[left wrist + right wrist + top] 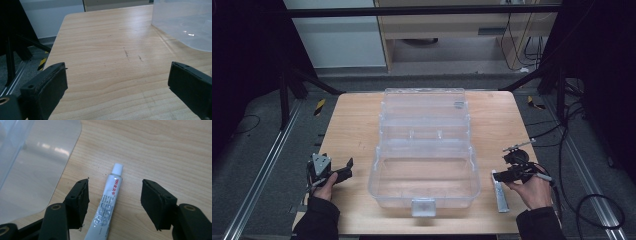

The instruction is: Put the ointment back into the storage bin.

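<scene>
A clear plastic box point(424, 175) stands open in the middle of the wooden table point(357, 120), its lid point(424, 107) laid back behind it. A white tube point(500, 194) with red print lies on the wood just right of the box. My right gripper point(498, 175) hovers over the tube's upper end. In the right gripper view the tube point(107, 200) runs between the jaws of the open right gripper point(116, 187), cap pointing away, untouched. My left gripper point(346, 169) is open left of the box; in its own view the left gripper point(117, 72) has bare wood between its jaws.
The box's curved corner point(185, 22) shows at the upper right of the left gripper view. The table's left edge point(53, 47) drops to a floor with metal rails. Black frame legs point(287, 95) stand at the far corners, and cables point(572, 165) trail at the right.
</scene>
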Tool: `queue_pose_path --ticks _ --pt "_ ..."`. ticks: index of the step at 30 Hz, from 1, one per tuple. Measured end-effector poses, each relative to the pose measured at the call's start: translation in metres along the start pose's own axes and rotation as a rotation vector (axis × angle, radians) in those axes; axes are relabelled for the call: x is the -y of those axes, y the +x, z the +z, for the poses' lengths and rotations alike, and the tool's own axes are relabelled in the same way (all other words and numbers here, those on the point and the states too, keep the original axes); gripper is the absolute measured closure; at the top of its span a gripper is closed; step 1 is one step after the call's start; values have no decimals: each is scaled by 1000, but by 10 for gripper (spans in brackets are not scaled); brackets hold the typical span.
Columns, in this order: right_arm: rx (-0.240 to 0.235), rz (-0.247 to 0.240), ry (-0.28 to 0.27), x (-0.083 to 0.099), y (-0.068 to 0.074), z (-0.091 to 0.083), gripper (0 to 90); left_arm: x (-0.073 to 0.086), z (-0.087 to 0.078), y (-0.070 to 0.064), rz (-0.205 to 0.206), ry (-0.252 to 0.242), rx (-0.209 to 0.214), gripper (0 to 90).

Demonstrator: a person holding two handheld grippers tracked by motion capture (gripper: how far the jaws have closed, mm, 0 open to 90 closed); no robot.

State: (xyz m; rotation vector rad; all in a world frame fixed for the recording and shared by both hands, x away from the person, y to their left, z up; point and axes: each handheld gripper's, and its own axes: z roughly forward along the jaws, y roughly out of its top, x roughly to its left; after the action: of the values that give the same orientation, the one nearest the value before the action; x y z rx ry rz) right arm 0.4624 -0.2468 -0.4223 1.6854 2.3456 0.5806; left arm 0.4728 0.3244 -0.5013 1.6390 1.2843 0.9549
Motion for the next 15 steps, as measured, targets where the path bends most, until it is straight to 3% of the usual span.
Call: queue_pose_path --ticks 9,15 --pt "-10 5 85 -2 3 14 439 0 0 0 -2 1 1 18" --pt "11 -5 113 -3 5 20 472 0 0 0 -2 1 2 18"
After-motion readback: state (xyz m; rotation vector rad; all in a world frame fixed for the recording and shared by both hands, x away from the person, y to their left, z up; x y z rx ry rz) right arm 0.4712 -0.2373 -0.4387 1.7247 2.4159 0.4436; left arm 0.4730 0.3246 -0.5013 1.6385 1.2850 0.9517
